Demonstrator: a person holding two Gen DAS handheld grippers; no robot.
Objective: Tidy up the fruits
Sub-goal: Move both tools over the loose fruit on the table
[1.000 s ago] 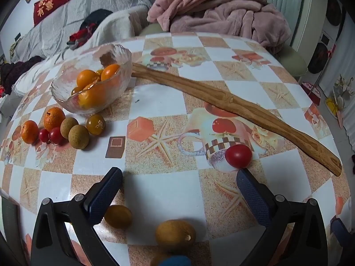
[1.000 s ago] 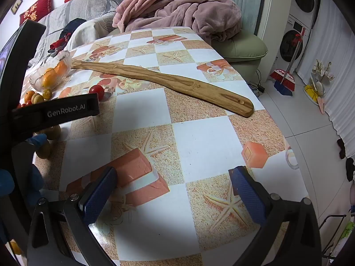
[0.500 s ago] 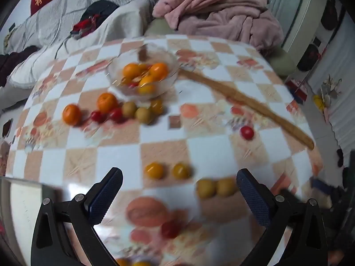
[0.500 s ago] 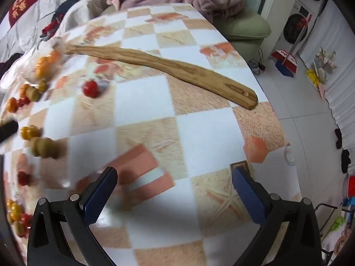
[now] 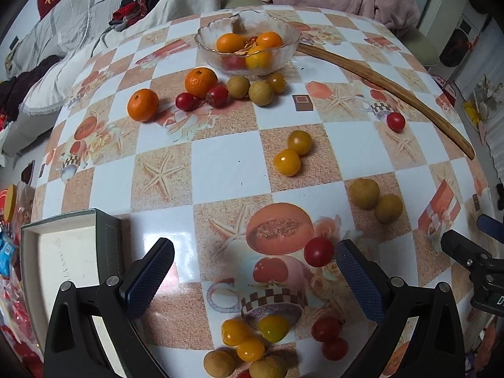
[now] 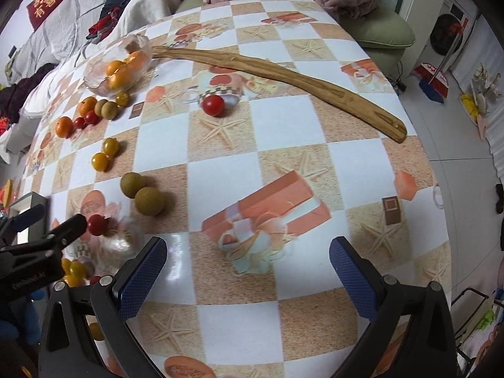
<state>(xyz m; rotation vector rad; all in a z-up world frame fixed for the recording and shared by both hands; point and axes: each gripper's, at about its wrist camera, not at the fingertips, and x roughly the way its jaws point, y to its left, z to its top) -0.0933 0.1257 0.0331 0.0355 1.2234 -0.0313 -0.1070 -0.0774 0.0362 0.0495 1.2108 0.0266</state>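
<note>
Mostly fruit-strewn checkered tbl (image 5: 226,170), sofa (image 5: 78,15) behind

Even, soft indoor light falling from above, glare showing on the glossy checkered tablecloth (image 5: 157,239), short soft shadows sitting beside fruit, fisheye bending edges, corners vignetting black, both views staying sharp.

You have oranges in the glass bowl (image 5: 247,42) at top centre; loose fruits (image 5: 293,154) scattered across the frame's middle and bottom.
</note>
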